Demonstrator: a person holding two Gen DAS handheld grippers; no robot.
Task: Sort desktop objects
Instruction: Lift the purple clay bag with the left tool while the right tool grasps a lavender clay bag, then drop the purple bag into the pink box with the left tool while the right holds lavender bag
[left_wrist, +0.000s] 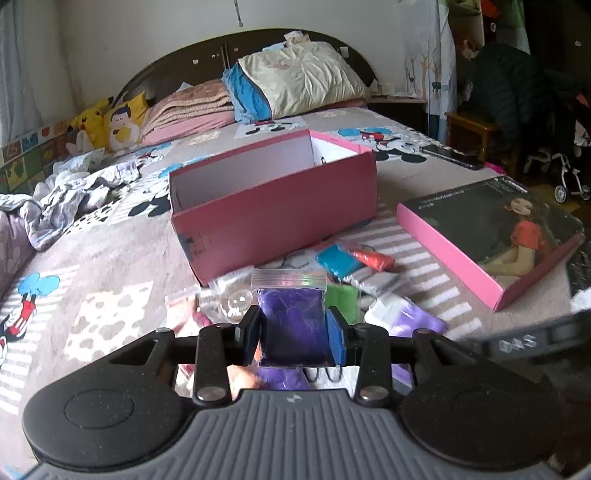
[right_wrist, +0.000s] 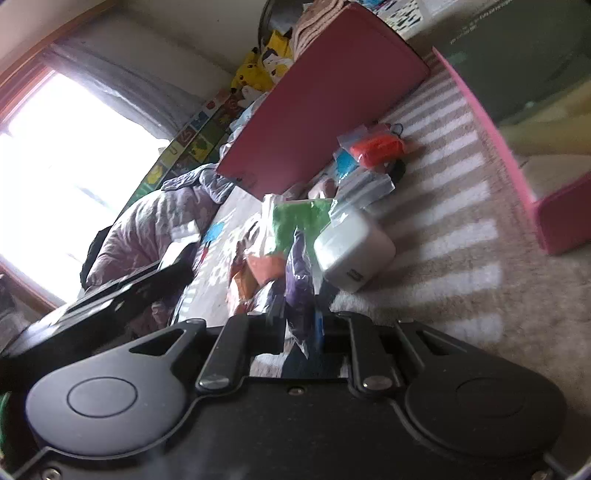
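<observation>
Left wrist view shows the left tool (left_wrist: 294, 325) clamped on a purple bag (left_wrist: 293, 325), a zip pouch held upright between the two pads above a heap of similar packets on the bed (left_wrist: 110, 258); the open pink box (left_wrist: 273, 206) sits just beyond, its mouth facing up and away. A clear ball (left_wrist: 238, 301) lies at the left of the heap, a green packet (left_wrist: 343, 299) just right of the held bag, then blue and orange packets (left_wrist: 354, 258) against the box wall, and the box lid (left_wrist: 491, 236) further right. The risk I judge first: the pouch is slippery film gripped low on its body, so a quick swing toward the box could let it slide out or snag neighbouring packets. Right wrist view, tilted steeply, shows the right tool (right_wrist: 301, 325) nearly closed on a second purple packet (right_wrist: 299, 288), pinching its thin edge; beside it lie a green bag (right_wrist: 299, 221) and a white charger (right_wrist: 352, 251). That edge grip looks weak, and the packet could tear free or twist. Both tools stand close together, so a collision is possible.
</observation>
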